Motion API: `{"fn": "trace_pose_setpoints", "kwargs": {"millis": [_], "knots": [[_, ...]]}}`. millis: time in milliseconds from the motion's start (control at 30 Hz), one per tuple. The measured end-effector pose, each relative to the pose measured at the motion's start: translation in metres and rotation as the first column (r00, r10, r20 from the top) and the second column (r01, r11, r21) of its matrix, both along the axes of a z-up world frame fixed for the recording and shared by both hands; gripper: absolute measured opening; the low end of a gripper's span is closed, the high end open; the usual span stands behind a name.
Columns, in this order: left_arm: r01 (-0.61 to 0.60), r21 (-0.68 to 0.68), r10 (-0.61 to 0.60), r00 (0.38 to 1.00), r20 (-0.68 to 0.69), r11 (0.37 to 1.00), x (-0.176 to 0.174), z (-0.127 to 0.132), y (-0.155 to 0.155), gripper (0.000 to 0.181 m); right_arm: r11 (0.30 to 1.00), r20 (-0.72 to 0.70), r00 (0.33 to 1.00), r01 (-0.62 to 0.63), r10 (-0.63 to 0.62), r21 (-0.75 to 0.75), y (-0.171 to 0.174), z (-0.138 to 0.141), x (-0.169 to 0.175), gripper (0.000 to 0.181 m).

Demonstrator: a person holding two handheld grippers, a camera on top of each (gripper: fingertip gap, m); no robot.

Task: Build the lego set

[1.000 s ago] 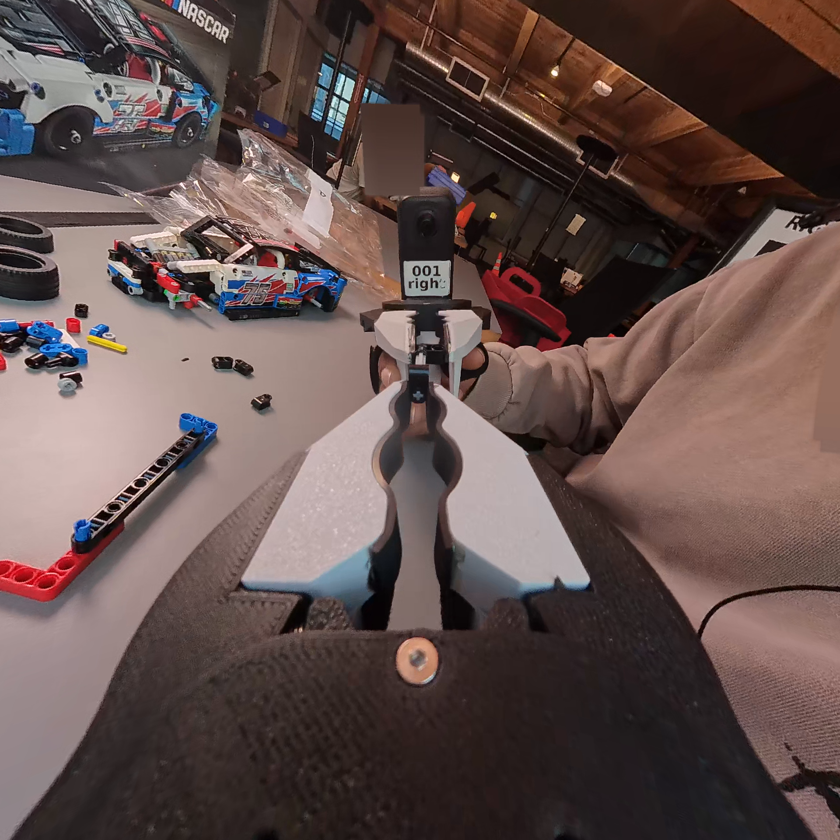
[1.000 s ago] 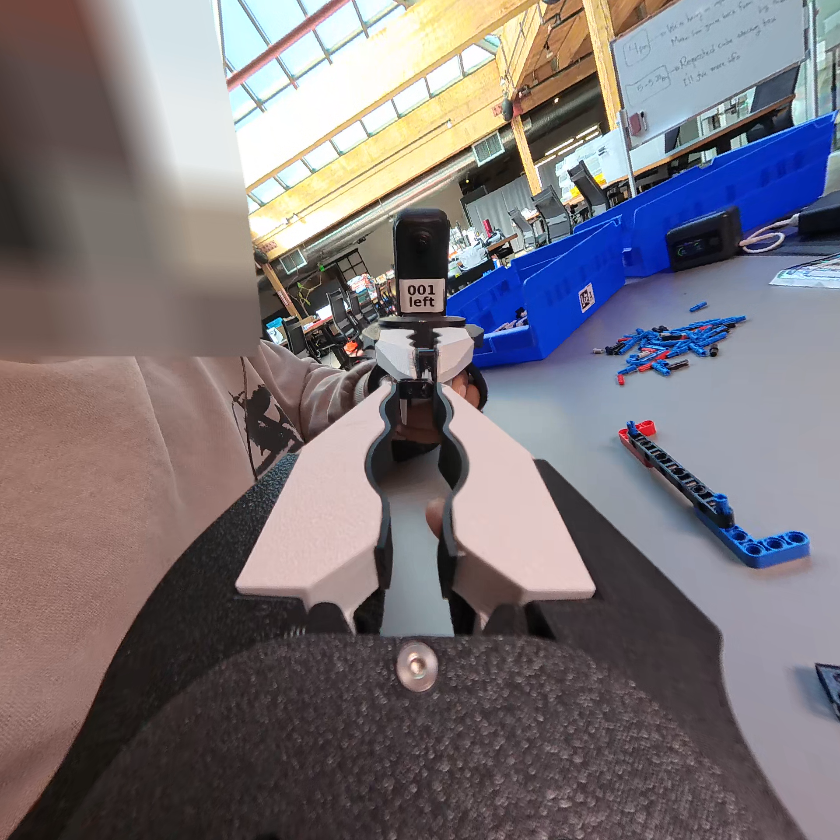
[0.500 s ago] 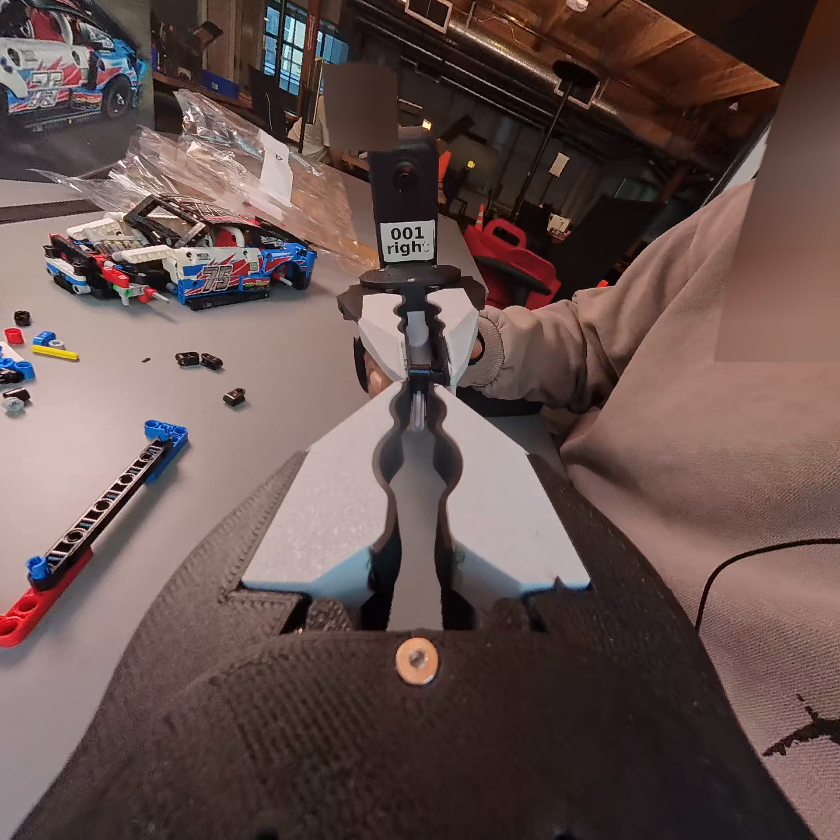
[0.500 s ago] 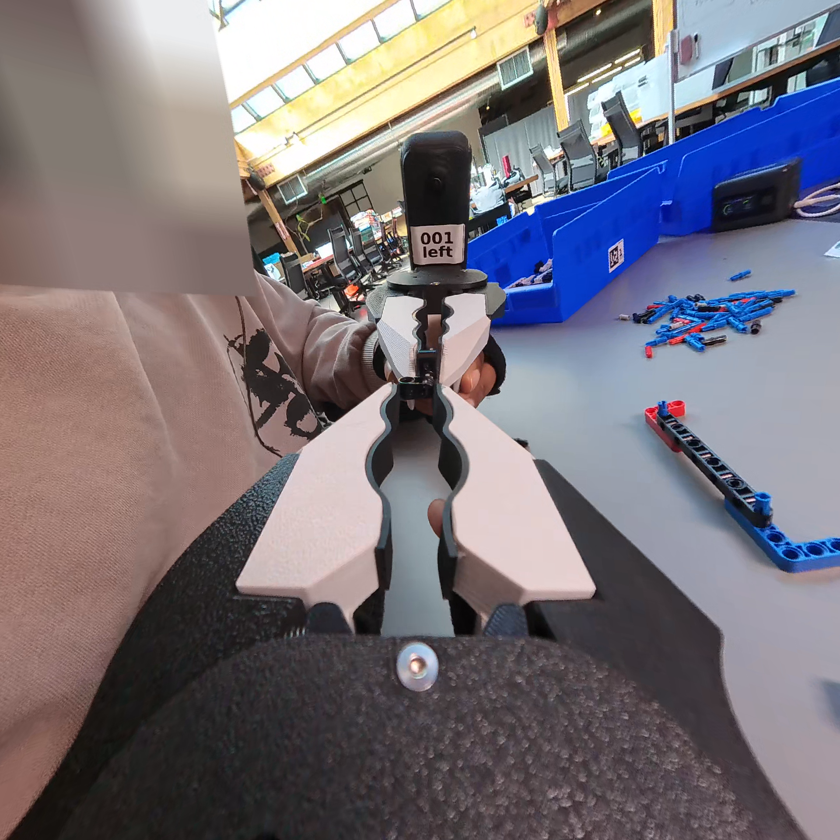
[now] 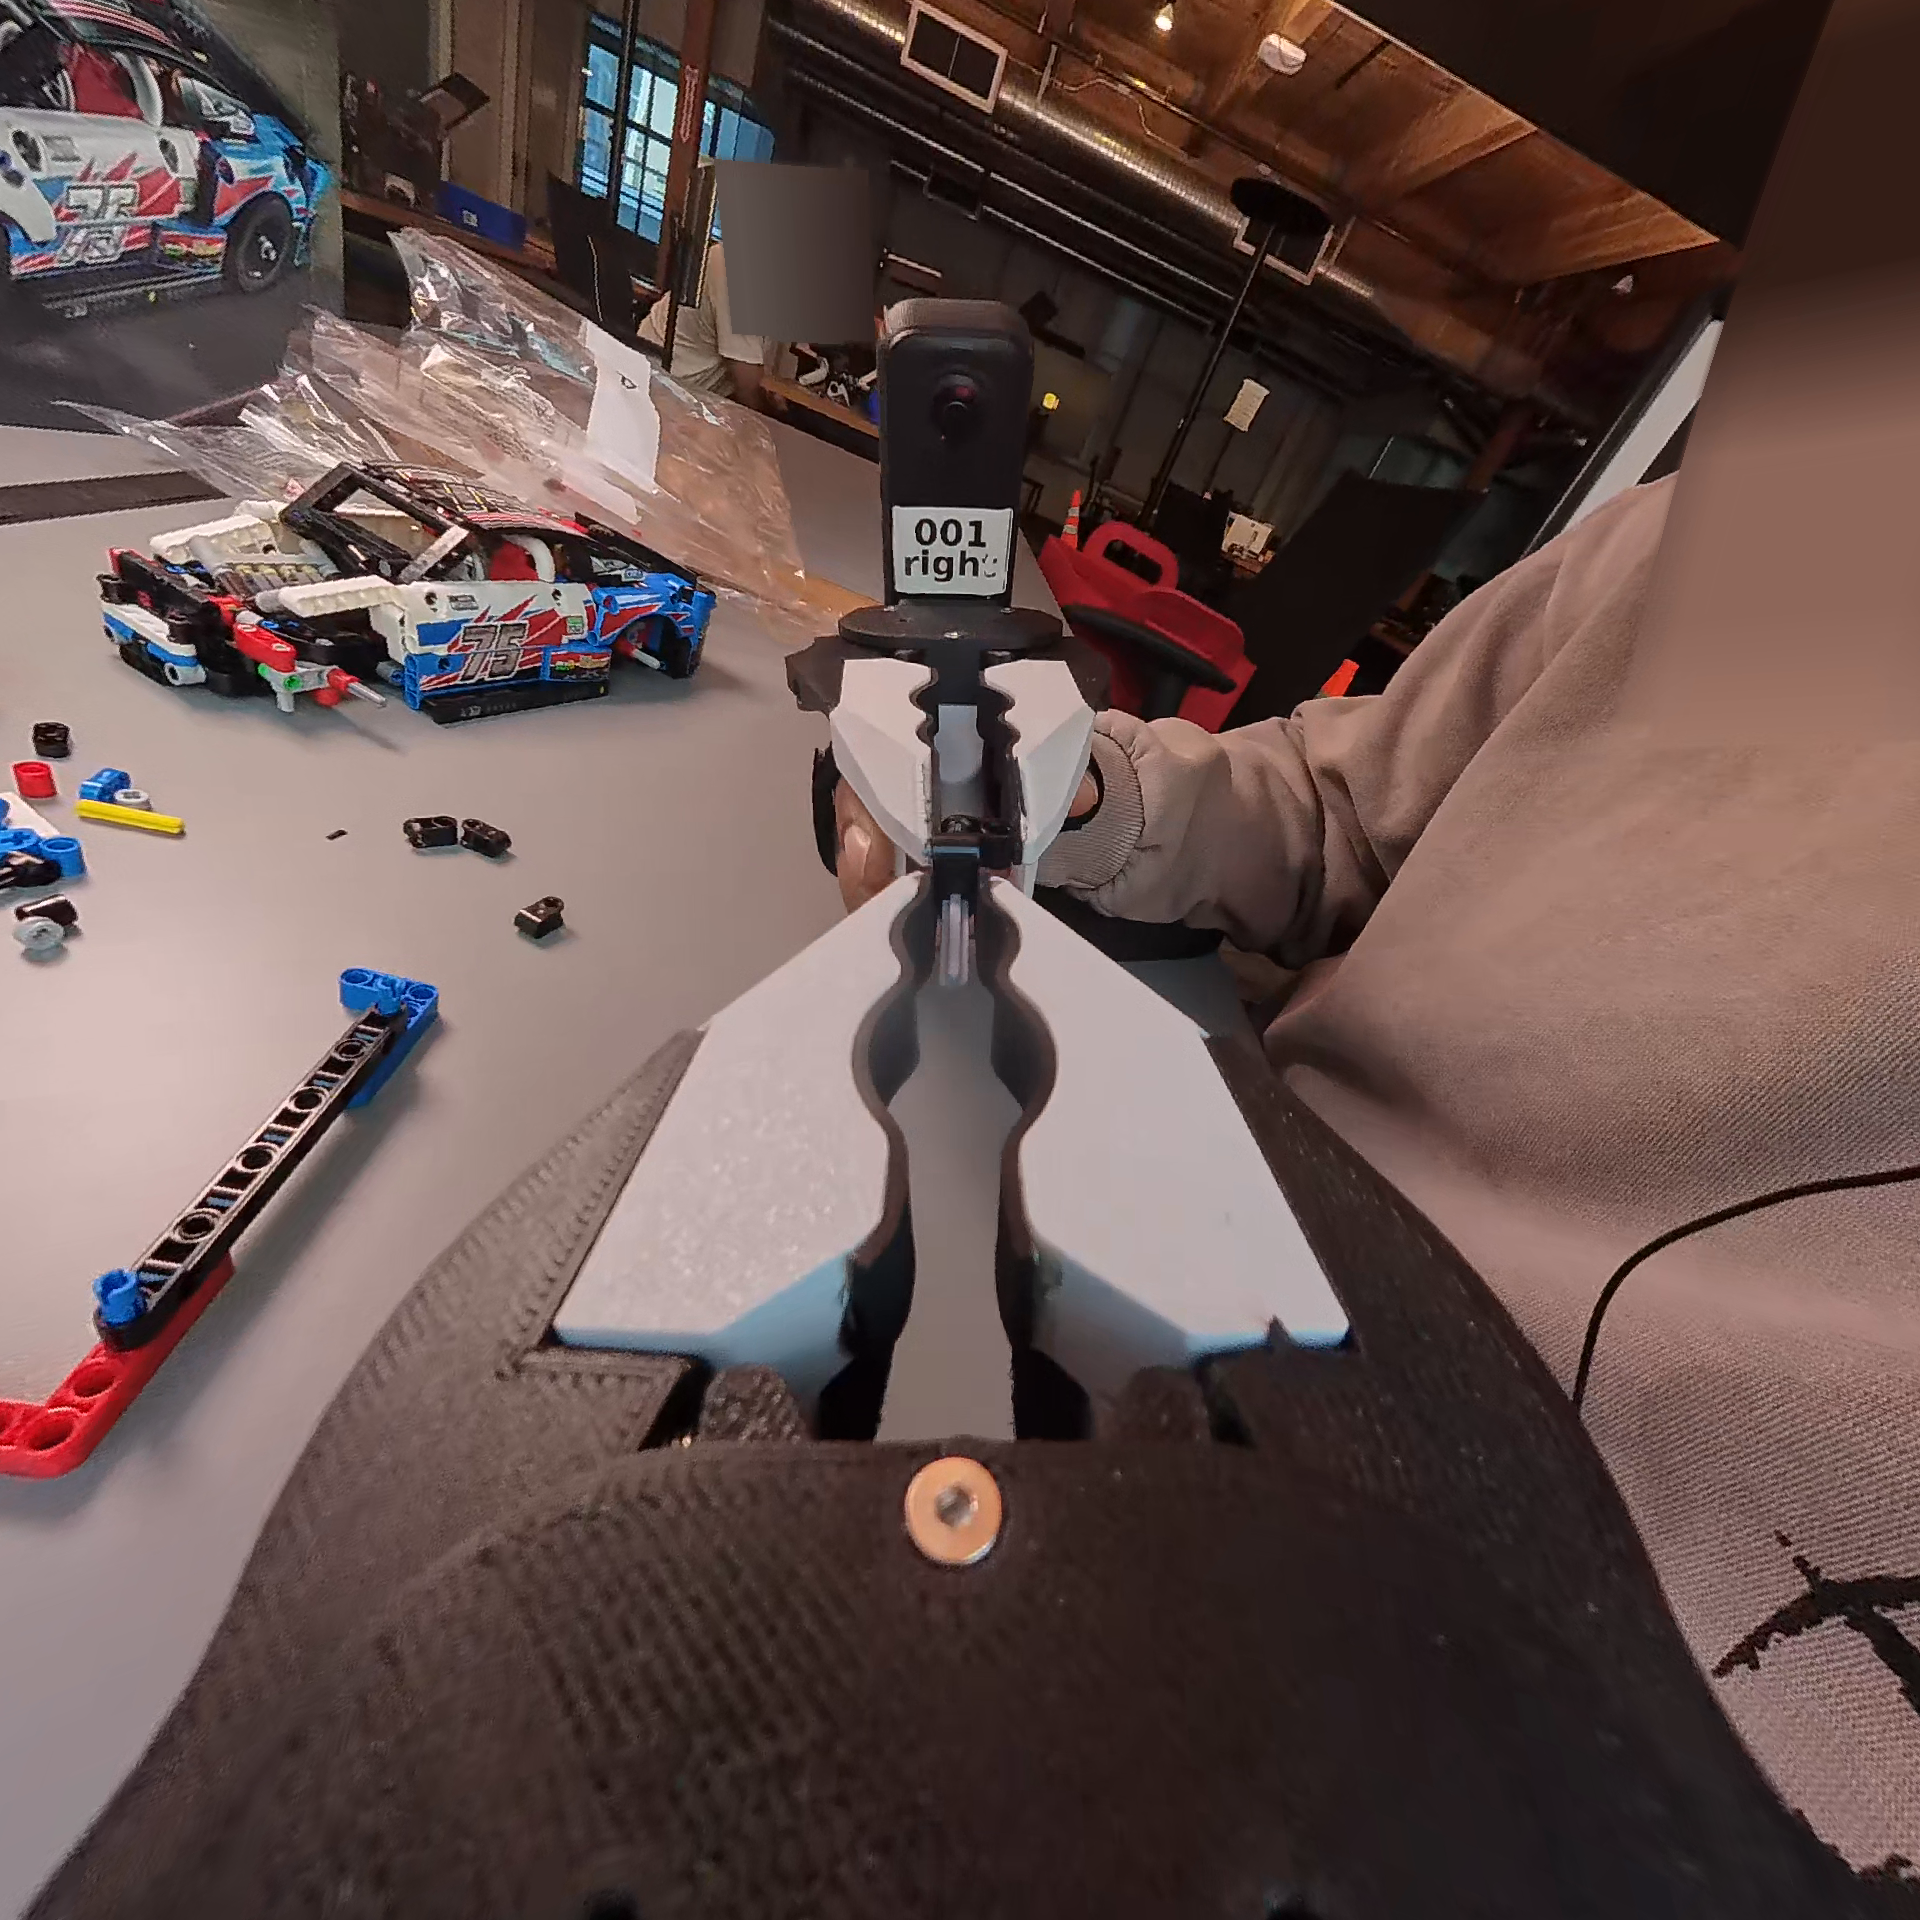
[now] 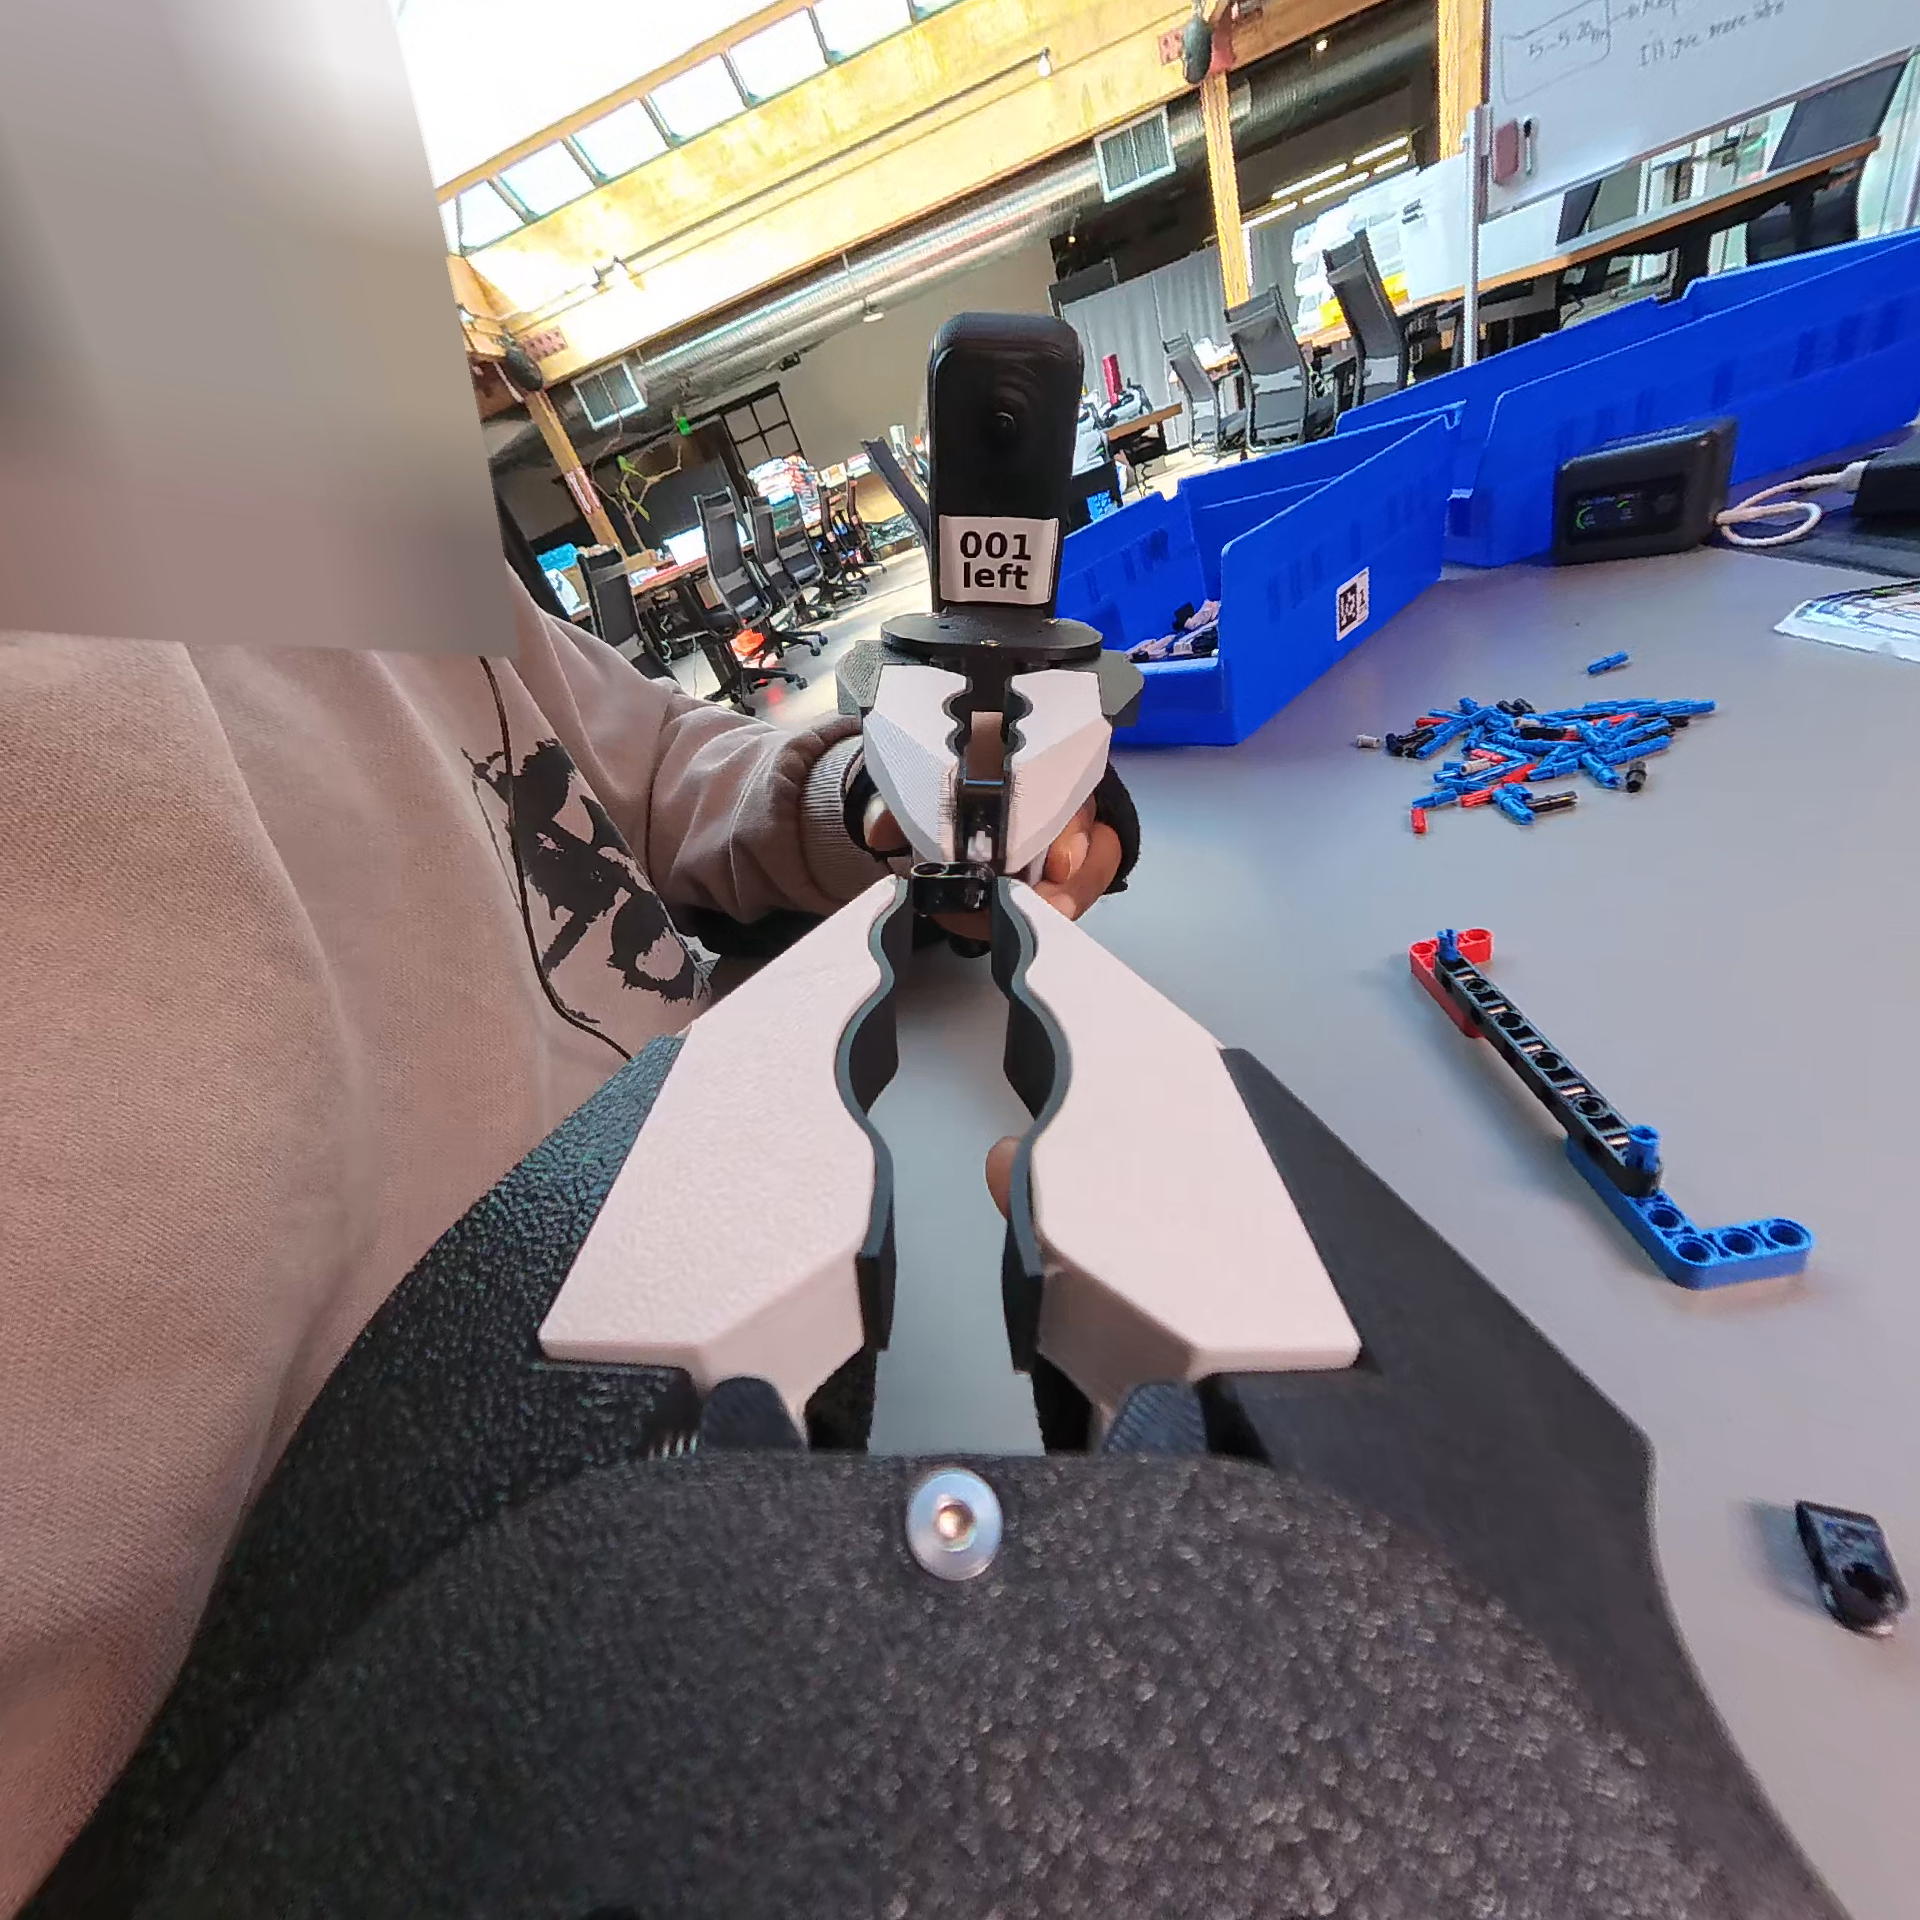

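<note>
A: Left gripper point(image 5: 953, 914), right gripper point(image 6: 951, 894)?
B: Tip to tip above the grey table point(image 5: 623, 831), each closed on a small black lego connector point(image 6: 948, 881); black beam assembly point(image 5: 260, 1153) lies mid-table.

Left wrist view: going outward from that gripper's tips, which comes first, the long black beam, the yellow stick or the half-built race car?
From the left gripper:
1. Long black beam, low on its left.
2. Yellow stick, far left, further back.
3. Race car, farthest, up by the plastic bags.
</note>
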State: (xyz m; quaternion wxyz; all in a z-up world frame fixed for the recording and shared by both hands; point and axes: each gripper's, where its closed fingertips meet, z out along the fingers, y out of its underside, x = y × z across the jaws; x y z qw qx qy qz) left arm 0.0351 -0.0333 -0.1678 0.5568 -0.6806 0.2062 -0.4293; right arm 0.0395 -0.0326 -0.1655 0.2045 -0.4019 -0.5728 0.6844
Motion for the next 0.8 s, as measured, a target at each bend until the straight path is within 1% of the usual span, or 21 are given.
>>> {"fn": "trace_pose_setpoints", "kwargs": {"millis": [200,400,800], "knots": [[-0.002,0.002,0.002,1.0,-0.015,1.0,0.003,-0.0017,0.0003,0.005,1.0,-0.01,1.0,0.012,-0.012,0.002,0.002,0.0021,0.0013,0.013],[-0.002,0.005,0.002,1.0,-0.029,1.0,0.0056,-0.0032,-0.0003,0.005,0.999,0.005,1.0,0.018,-0.018,0.028,-0.0001,-0.0029,-0.0004,0.013],[0.0,0.002,0.0,1.0,-0.024,1.0,0.0079,-0.0038,-0.0007,0.005,1.0,0.003,1.0,-0.004,0.004,0.027,-0.0048,-0.0027,0.0013,0.013]]}}
